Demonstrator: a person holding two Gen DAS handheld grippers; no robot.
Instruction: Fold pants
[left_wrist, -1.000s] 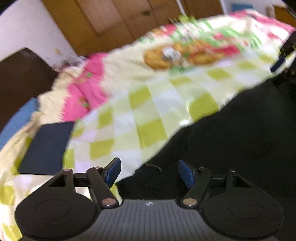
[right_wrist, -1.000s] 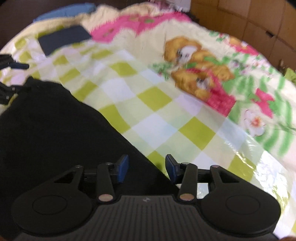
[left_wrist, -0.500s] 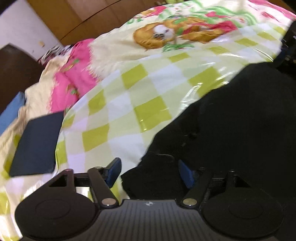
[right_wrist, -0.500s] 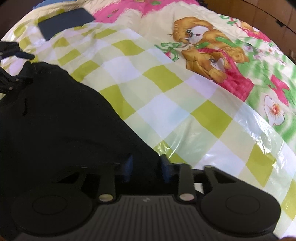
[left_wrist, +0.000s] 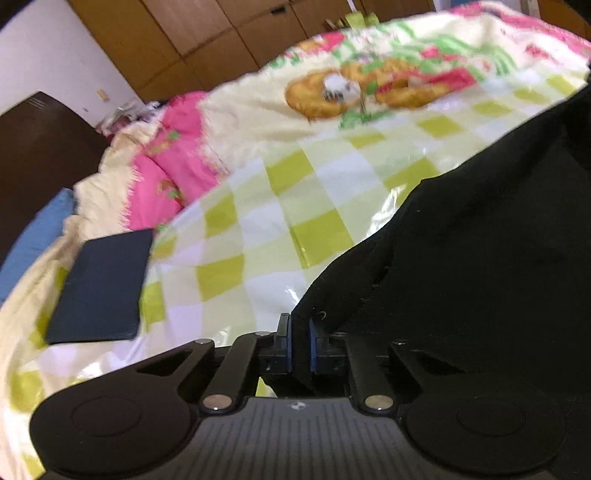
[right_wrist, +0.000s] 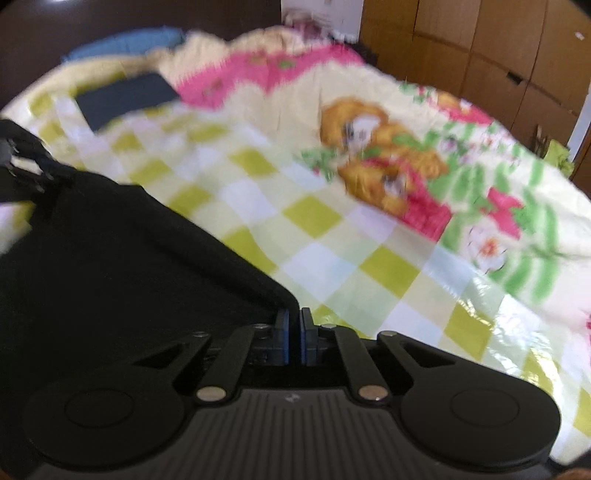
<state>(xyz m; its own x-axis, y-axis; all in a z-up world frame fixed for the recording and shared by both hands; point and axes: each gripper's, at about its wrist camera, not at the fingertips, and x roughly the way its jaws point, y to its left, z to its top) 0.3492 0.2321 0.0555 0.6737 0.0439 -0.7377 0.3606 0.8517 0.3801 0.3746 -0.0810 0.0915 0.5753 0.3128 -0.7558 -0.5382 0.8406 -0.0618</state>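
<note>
The black pants (left_wrist: 480, 258) fill the right of the left wrist view and the left of the right wrist view (right_wrist: 110, 258). My left gripper (left_wrist: 299, 332) is shut on a corner of the pants edge. My right gripper (right_wrist: 294, 328) is shut on the opposite corner of the same edge. The cloth stretches between the two grippers, lifted off the bed. The left gripper shows at the far left of the right wrist view (right_wrist: 22, 162), holding its corner.
A checked green and white bedspread (left_wrist: 277, 229) with a bear print (right_wrist: 376, 162) covers the bed. A dark folded item (left_wrist: 103, 288) lies on it near a blue pillow (left_wrist: 33, 243). Wooden cupboards (left_wrist: 221, 44) stand behind the bed.
Both grippers were open over the pants edge. They have closed on the cloth and lifted it off the bedspread.
</note>
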